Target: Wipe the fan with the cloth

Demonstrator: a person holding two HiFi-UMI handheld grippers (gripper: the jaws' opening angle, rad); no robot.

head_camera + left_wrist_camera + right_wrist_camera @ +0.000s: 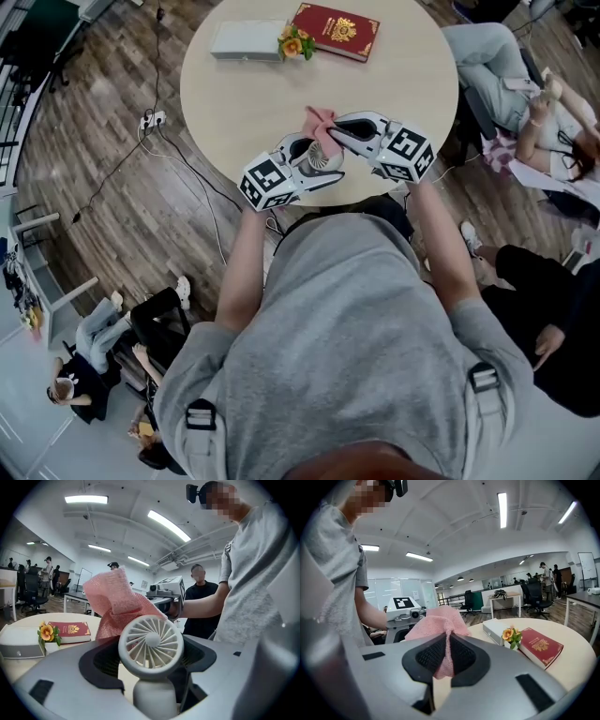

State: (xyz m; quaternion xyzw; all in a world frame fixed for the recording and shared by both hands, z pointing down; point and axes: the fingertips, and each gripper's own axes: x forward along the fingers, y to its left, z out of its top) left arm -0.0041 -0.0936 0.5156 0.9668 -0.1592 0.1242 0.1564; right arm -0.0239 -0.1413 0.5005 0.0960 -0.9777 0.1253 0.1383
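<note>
A small white hand-held fan (150, 644) with a round grille stands upright between the jaws of my left gripper (151, 677), which is shut on its handle. In the head view the fan (323, 159) sits between both grippers above the table's near edge. A pink cloth (440, 623) is pinched in my right gripper (446, 660), shut on it. The cloth (117, 599) lies against the back and top of the fan's head. From overhead the cloth (319, 122) pokes up just beyond the right gripper (349, 131) and left gripper (305, 159).
On the round beige table (253, 94) lie a red book (336, 31), a white flat box (247, 40) and a small orange flower (295, 42) at the far side. People sit around the table, one (525, 94) at the right. Cables (150, 122) run over the wooden floor.
</note>
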